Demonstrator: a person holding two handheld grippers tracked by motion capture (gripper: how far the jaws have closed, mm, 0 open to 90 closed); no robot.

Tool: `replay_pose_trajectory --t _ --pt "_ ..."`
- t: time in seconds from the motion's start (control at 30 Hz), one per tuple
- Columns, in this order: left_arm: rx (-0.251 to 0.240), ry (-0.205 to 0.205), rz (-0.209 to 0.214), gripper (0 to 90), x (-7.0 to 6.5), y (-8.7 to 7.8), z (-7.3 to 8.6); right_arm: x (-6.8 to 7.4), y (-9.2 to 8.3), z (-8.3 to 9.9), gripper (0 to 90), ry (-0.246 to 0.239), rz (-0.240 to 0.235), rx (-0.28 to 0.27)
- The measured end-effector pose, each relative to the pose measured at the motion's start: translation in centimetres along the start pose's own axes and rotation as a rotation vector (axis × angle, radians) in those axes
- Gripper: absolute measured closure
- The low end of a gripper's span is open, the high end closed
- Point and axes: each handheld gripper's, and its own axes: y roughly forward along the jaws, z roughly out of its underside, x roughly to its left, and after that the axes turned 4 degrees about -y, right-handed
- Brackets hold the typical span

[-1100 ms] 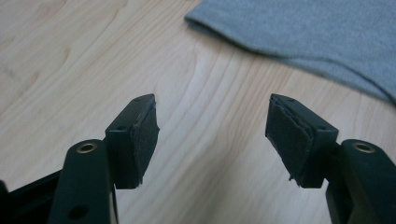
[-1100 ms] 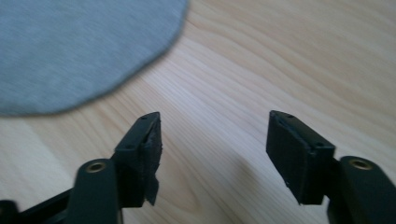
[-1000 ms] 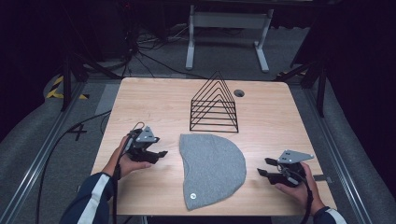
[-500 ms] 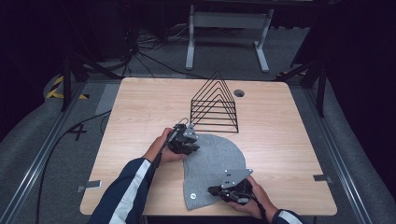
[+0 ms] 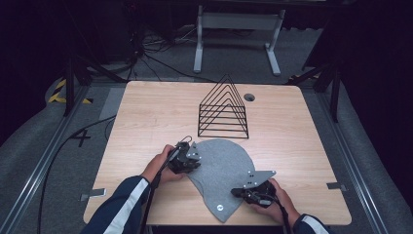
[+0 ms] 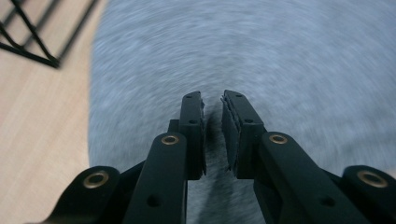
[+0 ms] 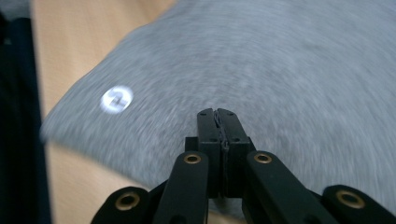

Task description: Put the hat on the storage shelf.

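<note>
1. A grey beanie [image 5: 221, 168] is laid flat on the table [image 5: 146, 112], near its front edge, just in front of a black wire rack [image 5: 224, 109].
2. The left hand-held gripper [image 5: 192, 163] is set on the beanie's left edge; its jaws have just been closing and a narrow gap remains, with grey fabric pinched up between them [image 6: 212, 123].
3. The right hand-held gripper [image 5: 238, 192] is closed at the beanie's lower right edge, near a round white badge [image 7: 116, 99]; whether fabric is caught cannot be told.

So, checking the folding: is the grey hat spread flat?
Mostly flat: the grey hat lies spread on the table, its left edge tucked in.
</note>
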Motion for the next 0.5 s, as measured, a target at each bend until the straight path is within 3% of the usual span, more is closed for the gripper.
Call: replay_pose_trajectory --t 0.17,0.27,0.33,0.43,0.5 --pt "0.011 0.037 0.054 79.2 -1.7 -0.7 0.5 -1.7 -0.9 0.9 89.7 0.046 0.058 0.011" --pt "-0.02 0.01 0.111 80.3 -3.4 -0.6 0.6 -2.9 -1.5 1.4 89.6 0.067 0.113 0.027" --pt "-0.032 0.002 0.122 80.4 -3.9 -0.6 0.7 -3.2 -1.6 1.5 89.6 0.08 0.118 0.029" --pt "-0.049 0.001 0.165 80.0 -5.2 -0.5 0.6 -3.9 -2.0 1.8 89.5 0.095 0.139 0.035" --pt "-0.051 0.025 0.191 79.0 -5.9 -0.7 0.7 -4.3 -2.2 1.8 86.3 0.1 0.155 0.049"
